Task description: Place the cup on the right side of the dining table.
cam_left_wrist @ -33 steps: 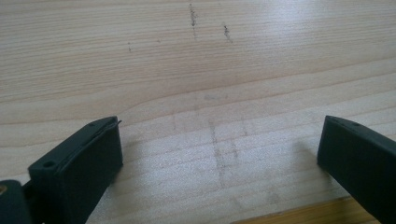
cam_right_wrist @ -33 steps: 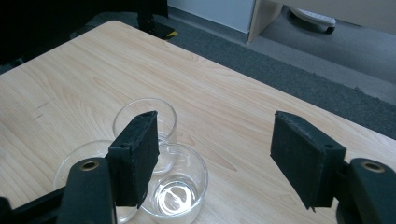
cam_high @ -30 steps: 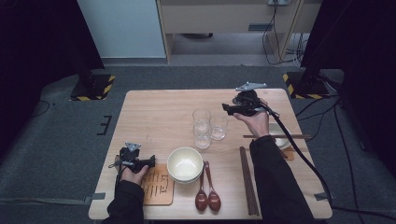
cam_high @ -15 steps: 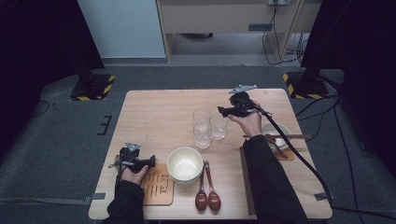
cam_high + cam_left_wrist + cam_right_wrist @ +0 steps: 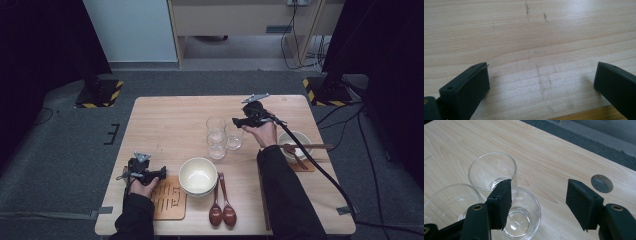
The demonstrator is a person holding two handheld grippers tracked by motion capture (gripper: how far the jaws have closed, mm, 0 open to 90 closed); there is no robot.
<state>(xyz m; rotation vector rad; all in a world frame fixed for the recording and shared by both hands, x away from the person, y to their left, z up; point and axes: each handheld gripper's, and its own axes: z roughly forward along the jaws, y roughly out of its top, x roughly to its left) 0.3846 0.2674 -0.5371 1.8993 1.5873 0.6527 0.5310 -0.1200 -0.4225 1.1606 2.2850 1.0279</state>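
Your right gripper (image 5: 539, 205), jaws apart and just closing on nothing, hovers over the nearest of three glasses (image 5: 522, 213) mid-surface, while your left gripper (image 5: 541, 85), seen close, gapes wide over bare wooden surface (image 5: 529, 30).

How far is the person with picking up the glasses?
Just starting. Three glasses stand together on the table, none lifted. The right gripper is above the nearest glass, its jaws have been closing a little but grip nothing yet. The left gripper rests open beside the bowl. Gripping and moving a glass is left.
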